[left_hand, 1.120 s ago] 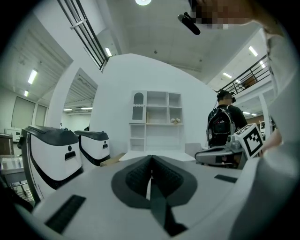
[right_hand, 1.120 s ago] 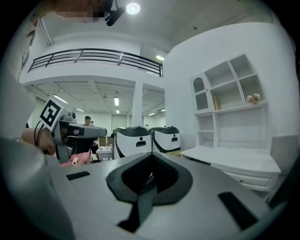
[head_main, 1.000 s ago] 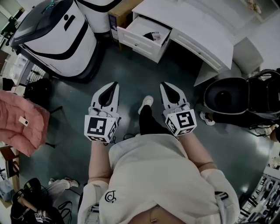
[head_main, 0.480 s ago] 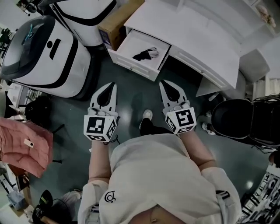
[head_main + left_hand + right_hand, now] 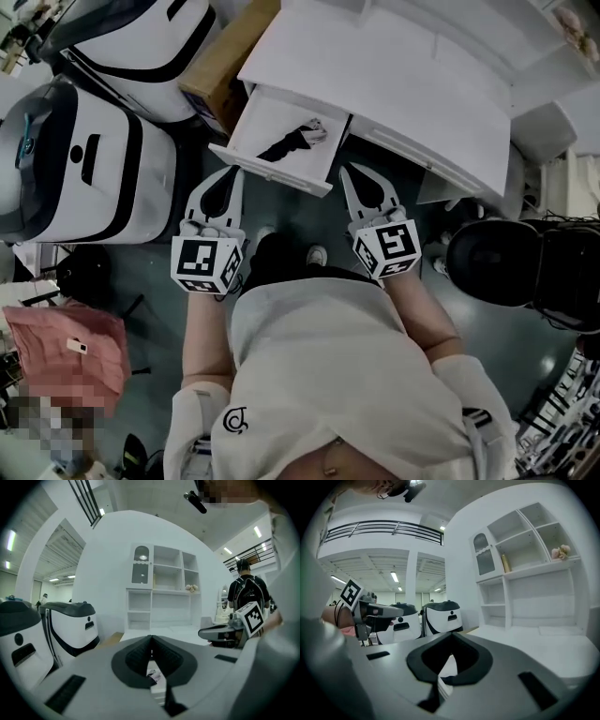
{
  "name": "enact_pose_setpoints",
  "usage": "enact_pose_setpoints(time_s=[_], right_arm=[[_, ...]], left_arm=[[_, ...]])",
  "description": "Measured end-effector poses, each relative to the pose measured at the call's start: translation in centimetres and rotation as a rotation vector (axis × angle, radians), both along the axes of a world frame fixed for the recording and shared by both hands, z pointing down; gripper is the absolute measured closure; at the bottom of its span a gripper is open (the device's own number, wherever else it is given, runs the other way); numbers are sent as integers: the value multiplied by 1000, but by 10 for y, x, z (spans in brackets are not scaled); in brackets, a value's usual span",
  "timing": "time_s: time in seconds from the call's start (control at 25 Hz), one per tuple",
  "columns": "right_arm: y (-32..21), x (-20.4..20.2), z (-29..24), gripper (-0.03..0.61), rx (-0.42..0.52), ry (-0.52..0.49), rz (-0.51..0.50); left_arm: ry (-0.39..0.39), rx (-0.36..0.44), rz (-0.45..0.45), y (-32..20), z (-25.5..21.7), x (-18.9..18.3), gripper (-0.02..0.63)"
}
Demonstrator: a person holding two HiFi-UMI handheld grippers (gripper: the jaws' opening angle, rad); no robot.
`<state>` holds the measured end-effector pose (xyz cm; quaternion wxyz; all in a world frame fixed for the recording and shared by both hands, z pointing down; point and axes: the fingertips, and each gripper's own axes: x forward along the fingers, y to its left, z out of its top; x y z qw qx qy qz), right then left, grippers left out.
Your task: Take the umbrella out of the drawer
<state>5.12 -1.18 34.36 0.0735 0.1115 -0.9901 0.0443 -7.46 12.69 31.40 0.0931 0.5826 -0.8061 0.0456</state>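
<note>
Two closed: L gripper (image 5: 238, 172), R gripper (image 5: 343, 170), nr drawer (image 5: 246, 120); prob. umbrella (image 5: 291, 142) inside.

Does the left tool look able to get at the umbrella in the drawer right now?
Probably yes: the drawer stands open, the umbrella lies uncovered inside, and the left tool is just short of the drawer front. Its shut jaws must open first.

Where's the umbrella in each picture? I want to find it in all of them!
Head view: the umbrella lies in the open drawer, top centre.
Left gripper view: low centre, a small dark bit, probably it, shows through the left gripper.
Right gripper view: not visible.
Shared landmark: the white machine with a black band, left of centre in every view.
</note>
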Motion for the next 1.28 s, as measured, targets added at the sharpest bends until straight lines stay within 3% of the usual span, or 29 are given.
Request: enact_pose_setpoints(time_s=[0.24,0.48,0.64,0.84,0.96,1.08,1.28], right_arm=[[-46,-40,1,572,-3,8,123],[-85,-65,14,572,-55,34,320],[-103,-83,30,572,-76,59,387],[-112,-91,53,572,-116,107,476],[-111,-96,71,572,-160,130,524],[-112,-95,92,572,-189,153,554],[-112,-87,123,572,-213,183,589]], left_arm=[[21,-17,152,-72,13,-53,601],[25,-82,377,-141,32,-87,601],[41,-123,473,-174,59,-105,601],[110,-225,621,-206,122,-102,601],[163,-320,664,-216,170,-101,601],[165,-420,699,-228,218,-96,598],[203,-533,800,-236,280,-77,510]])
